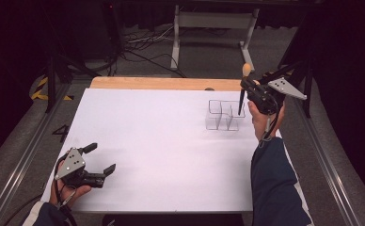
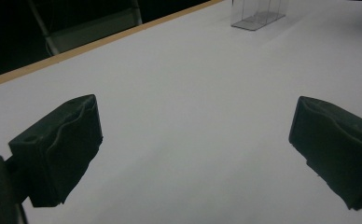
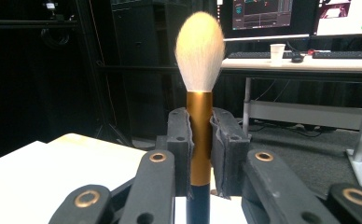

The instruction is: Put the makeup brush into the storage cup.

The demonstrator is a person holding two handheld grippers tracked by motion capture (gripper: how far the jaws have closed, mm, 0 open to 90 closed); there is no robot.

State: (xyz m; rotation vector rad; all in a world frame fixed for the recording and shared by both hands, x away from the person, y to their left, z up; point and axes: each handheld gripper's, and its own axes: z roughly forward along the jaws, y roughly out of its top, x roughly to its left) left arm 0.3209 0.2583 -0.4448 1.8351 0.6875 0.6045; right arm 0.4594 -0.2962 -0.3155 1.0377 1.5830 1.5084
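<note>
Right now your right gripper (image 1: 247, 87) is clamped on the makeup brush (image 3: 200, 84): in the right gripper view both black pads press the gold ferrule from either side, the pale bristle tuft standing straight up above them and the dark handle dropping out below. From the high view you hold that brush upright, its handle tip reaching down into the clear organizer (image 1: 225, 115) near the far right of the white table (image 1: 162, 146), over its right-hand compartment. Well apart, your left gripper (image 1: 101, 160) rests at the near left corner, jaws spread wide with only bare tabletop between them
</note>
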